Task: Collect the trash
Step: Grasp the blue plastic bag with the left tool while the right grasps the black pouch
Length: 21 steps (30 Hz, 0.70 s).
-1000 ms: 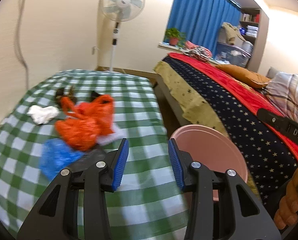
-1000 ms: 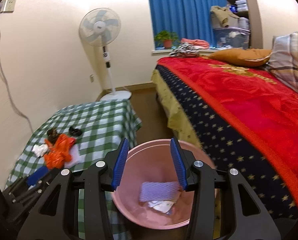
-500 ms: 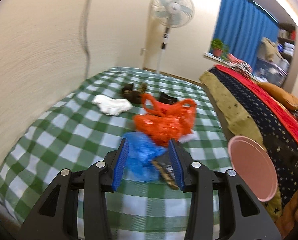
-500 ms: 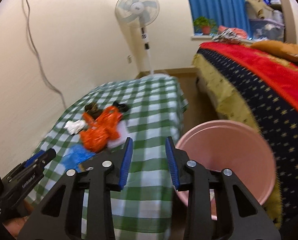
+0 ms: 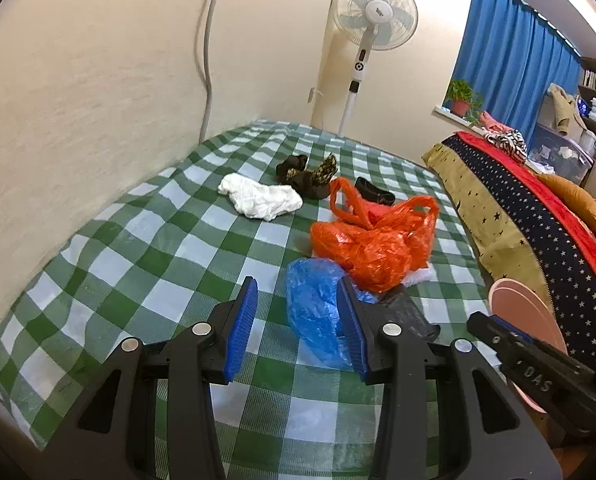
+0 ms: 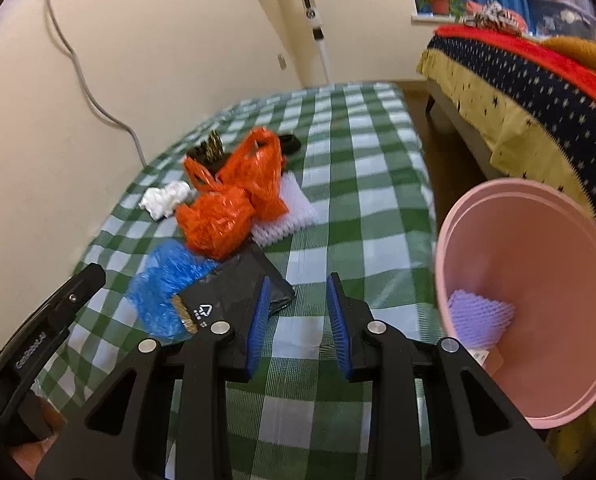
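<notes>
Trash lies on a green checked table (image 5: 145, 264): a blue plastic bag (image 5: 316, 312) (image 6: 165, 280), an orange plastic bag (image 5: 374, 244) (image 6: 229, 196), a black pouch (image 6: 233, 292) (image 5: 408, 312), white foam netting (image 6: 289, 212), a white crumpled tissue (image 5: 259, 200) (image 6: 163, 200) and dark wrappers (image 5: 308, 174). A pink bin (image 6: 538, 300) (image 5: 522, 316) stands at the table's right edge with purple netting (image 6: 478, 320) inside. My left gripper (image 5: 295, 320) is open and empty, just in front of the blue bag. My right gripper (image 6: 295, 312) is open and empty, beside the black pouch.
A wall runs along the table's left side with a cable (image 5: 207, 60) hanging down. A standing fan (image 5: 374, 12) is behind the table. A bed with a starred and red cover (image 5: 538, 220) lies to the right, past a narrow floor gap.
Both grippers have swung left from the pink bin toward the trash on the table. The left gripper has come close to the blue bag; the right has dropped toward the black pouch.
</notes>
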{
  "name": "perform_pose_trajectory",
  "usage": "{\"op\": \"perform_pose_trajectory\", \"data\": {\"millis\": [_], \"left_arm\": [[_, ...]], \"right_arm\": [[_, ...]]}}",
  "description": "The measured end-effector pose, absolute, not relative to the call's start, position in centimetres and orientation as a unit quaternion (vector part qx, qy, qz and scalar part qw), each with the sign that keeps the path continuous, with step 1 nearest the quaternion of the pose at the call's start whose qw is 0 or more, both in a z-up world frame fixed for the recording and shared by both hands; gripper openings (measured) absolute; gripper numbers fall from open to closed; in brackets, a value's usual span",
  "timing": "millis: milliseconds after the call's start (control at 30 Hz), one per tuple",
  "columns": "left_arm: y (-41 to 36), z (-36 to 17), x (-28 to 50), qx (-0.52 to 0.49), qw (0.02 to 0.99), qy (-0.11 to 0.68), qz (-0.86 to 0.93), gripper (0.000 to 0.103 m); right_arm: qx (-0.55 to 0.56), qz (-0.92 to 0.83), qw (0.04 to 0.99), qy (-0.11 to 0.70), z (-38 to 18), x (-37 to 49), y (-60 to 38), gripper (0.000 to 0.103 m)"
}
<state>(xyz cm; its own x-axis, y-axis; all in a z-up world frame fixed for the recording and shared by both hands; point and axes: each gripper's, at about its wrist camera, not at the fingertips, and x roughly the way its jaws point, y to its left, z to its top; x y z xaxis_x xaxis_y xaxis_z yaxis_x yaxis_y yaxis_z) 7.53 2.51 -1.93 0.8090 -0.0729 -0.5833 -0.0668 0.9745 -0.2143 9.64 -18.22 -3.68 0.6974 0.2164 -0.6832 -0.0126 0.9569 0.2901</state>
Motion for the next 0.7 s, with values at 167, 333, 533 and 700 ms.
{"op": "perform_pose_trajectory", "data": {"millis": [167, 333, 533, 700], "left_arm": [[2.5, -2.8, 8.4, -0.12, 0.94, 0.32, -0.005, 0.041], [2.3, -3.6, 9.4, -0.122, 0.935, 0.333, -0.014, 0.041], [2.0, -4.6, 10.2, -0.125, 0.927, 0.354, -0.021, 0.041], [1.9, -5.4, 10.8, -0.126, 0.918, 0.376, -0.021, 0.041]], "right_arm": [[0.146, 0.064, 0.896, 0.414, -5.5, 11.2, -17.7, 0.03], [0.142, 0.066, 0.89, 0.427, -6.5, 12.0, -17.0, 0.03], [0.139, 0.066, 0.891, 0.428, -6.6, 12.2, -16.8, 0.013], [0.135, 0.07, 0.891, 0.427, -6.5, 12.3, -16.7, 0.002]]}}
